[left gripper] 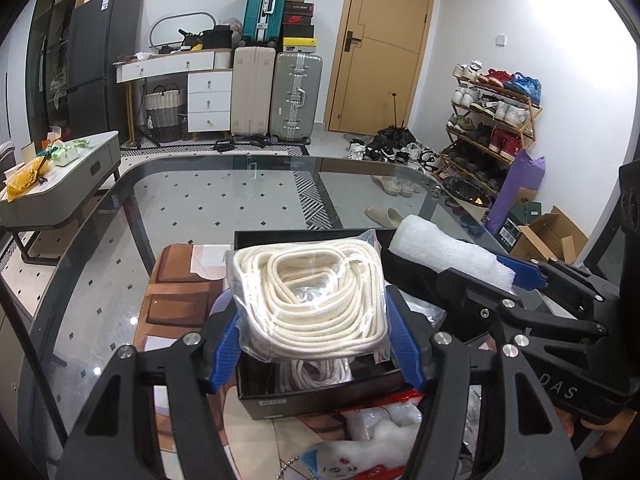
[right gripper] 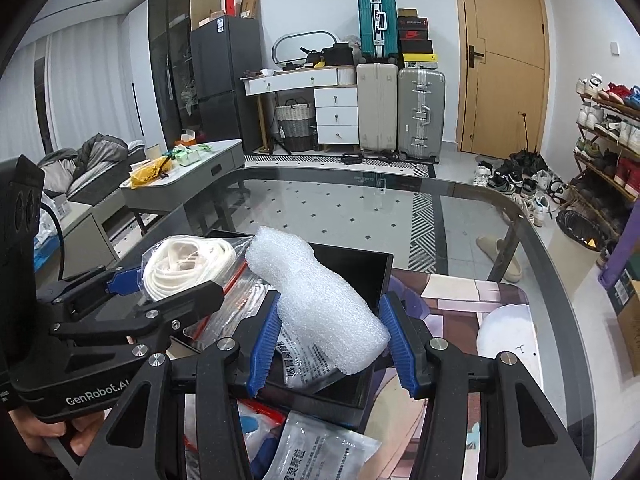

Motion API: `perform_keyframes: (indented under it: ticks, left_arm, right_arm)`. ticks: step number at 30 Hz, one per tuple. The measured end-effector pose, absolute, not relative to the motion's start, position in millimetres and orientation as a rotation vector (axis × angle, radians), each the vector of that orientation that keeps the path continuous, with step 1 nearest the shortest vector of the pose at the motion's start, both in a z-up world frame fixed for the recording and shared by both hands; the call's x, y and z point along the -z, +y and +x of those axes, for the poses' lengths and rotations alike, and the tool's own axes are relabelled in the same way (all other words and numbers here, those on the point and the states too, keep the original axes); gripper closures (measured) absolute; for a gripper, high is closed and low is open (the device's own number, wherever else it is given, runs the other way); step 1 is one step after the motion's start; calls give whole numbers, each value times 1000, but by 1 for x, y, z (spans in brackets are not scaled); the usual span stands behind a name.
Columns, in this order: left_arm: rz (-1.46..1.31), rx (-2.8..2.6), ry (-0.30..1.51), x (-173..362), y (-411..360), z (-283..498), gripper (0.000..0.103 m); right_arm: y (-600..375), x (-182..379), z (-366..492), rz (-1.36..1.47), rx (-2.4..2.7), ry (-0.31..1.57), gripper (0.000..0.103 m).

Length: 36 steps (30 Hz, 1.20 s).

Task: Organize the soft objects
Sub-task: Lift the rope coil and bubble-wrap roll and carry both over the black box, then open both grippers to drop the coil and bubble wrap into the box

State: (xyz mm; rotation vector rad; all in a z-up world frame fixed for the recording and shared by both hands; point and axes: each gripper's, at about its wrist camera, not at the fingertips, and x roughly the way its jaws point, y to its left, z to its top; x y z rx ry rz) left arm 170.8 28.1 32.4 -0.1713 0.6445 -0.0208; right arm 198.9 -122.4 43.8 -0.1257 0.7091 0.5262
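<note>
**Two soft items carried over the black box**

A bagged coil of white rope point(left gripper: 308, 300) is clamped between the blue pads of the left gripper point(left gripper: 316, 344). A roll of white foam wrap point(right gripper: 320, 300) is pinched in the right gripper point(right gripper: 332, 344). Both hang just above the open black box point(right gripper: 360, 276) on the glass surface point(left gripper: 200, 200). The placing step appears under way; next, lowering into the box and release are called for.

The bagged rope point(left gripper: 312, 300) hangs over the open box point(left gripper: 320, 394), the foam roll point(left gripper: 448, 252) to its right. The box sits on a mat point(left gripper: 180, 300) on the glass table point(left gripper: 200, 200).
</note>
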Motion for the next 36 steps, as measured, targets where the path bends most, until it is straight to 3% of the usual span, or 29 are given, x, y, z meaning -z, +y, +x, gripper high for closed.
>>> perform_keyframes:
  ticks: [18,31,36]
  left_arm:
    - [-156,31,643,-28,26,173,38]
    - [-135,49,635,-37,22,158,22]
    - [-131,28,615,-43,23,147,1]
  right_arm:
    - [-123,-35,213,-87,-539,731,49]
    - [-149,-44,199,-102,-511,691,7]
    - [-161,-48,184,-98,-491,687,1]
